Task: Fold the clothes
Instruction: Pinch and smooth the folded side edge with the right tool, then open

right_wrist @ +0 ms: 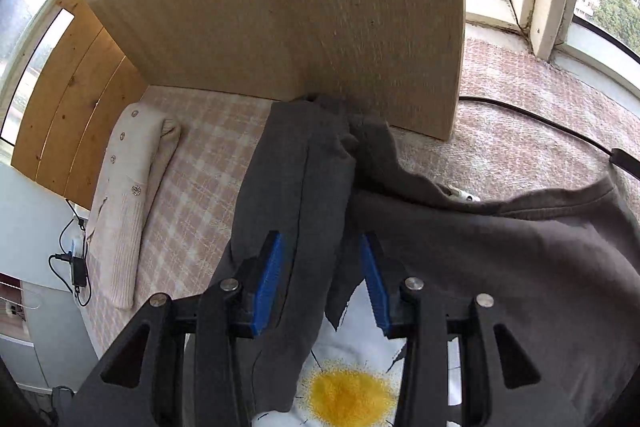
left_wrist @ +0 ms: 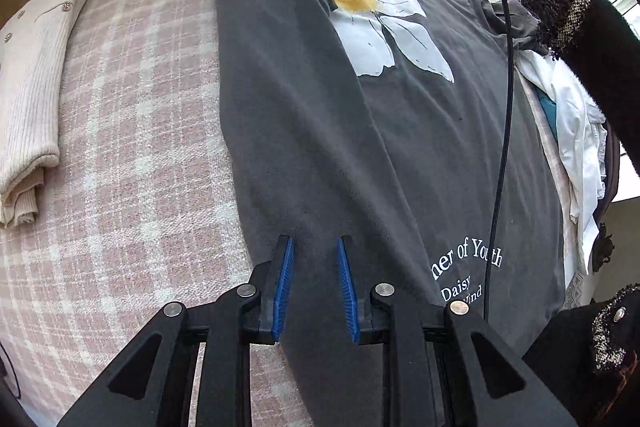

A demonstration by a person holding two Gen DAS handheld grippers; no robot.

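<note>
While both tools [left_wrist: 314,247] [right_wrist: 322,243] stand open, one grey T-shirt [left_wrist: 320,131], one cream cardigan [left_wrist: 32,99] lie on bed.

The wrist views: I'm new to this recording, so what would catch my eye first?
A grey T-shirt with a big white daisy print lies spread on the pink checked bed cover, one side folded inward. Both pairs of blue-padded fingers stand apart above it. A folded cream cardigan lies at the left.
</note>
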